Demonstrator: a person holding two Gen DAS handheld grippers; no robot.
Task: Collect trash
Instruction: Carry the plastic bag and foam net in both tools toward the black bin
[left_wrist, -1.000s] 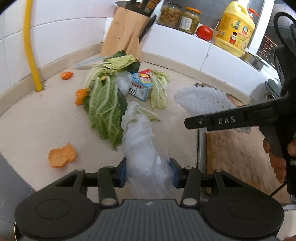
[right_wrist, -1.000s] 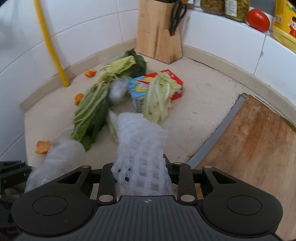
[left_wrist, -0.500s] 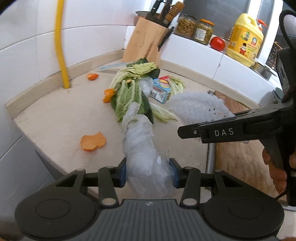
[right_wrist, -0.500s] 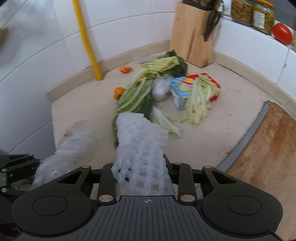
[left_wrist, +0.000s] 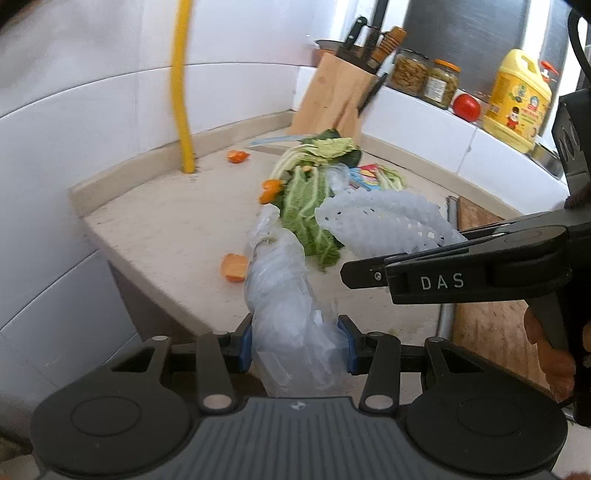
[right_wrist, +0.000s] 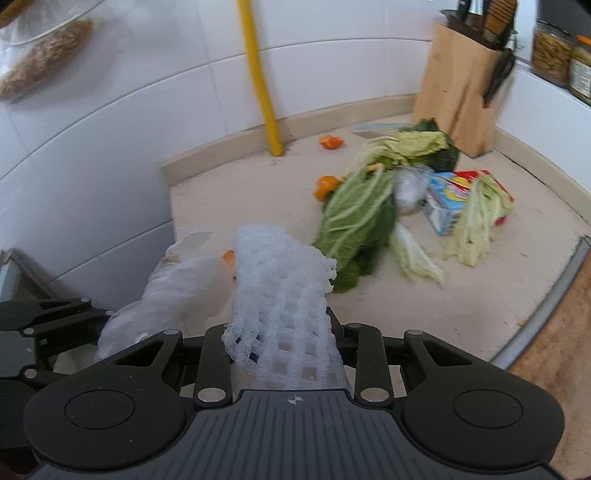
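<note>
We see our left gripper (left_wrist: 295, 341) with its jaws drawn in to a middling gap, the blue pads pressing both sides of a crumpled clear plastic bag (left_wrist: 286, 291). The bag's long axis runs straight out ahead along the fingers, its free end reaching forward past the counter (left_wrist: 166, 225) edge and over the near left part of the surface, clear of it as far as we can judge. In the right wrist view the same bag (right_wrist: 177, 284) hangs beyond the counter's left edge, beside our other load.

Our right gripper (right_wrist: 286, 332) stands at much the same narrow opening, clamped on a white foam net sleeve (right_wrist: 280, 295). The sleeve stands up out of the jaws and points forward, its long axis in line with the fingers and its ragged open end toward the middle of the counter. From the left wrist the sleeve (left_wrist: 380, 221) lies sideways, pointing toward the left of that view from the right gripper's arm (left_wrist: 458, 273), which crosses the near right part of the counter; a hand (left_wrist: 550, 354) grips its handle.

Near the left edge lies an orange peel (left_wrist: 234, 266), with two more bits of peel farther back. Toward the middle a heap of cabbage leaves (right_wrist: 362, 229) stretches toward the back corner, and just right of it sits a small carton (right_wrist: 447, 206) draped with pale leaves, somewhat blurred. A knife block (right_wrist: 458, 96) stands in the back corner and a wooden cutting board (left_wrist: 491, 325) lies along the right edge
</note>
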